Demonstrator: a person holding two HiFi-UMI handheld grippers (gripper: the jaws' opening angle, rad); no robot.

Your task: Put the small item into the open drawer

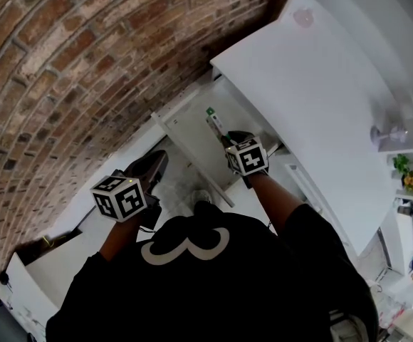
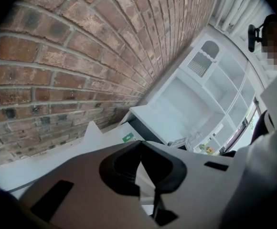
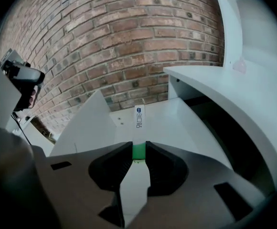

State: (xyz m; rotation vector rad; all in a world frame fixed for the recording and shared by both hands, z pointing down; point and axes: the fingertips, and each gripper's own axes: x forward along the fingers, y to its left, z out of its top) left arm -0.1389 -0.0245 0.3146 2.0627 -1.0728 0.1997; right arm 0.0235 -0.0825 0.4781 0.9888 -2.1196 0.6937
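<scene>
Risks dropping the stick (image 3: 138, 117) short of the drawer (image 3: 81, 128) (pinched merely end-on in right tool (image 3: 137, 152); left tool (image 2: 139, 149) pressed together).

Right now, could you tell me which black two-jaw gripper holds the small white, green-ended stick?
The right gripper, clamped on the green end of the stick; the left gripper is shut and empty.

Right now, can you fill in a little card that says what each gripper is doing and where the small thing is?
right gripper: shut on the green end of the small stick
small stick: white with blue print, pointing out over the drawer, not let go yet
drawer: open, white, next to the brick wall
left gripper: shut, nothing in it, held off to the side
touching the drawer bottom: cannot tell
</scene>
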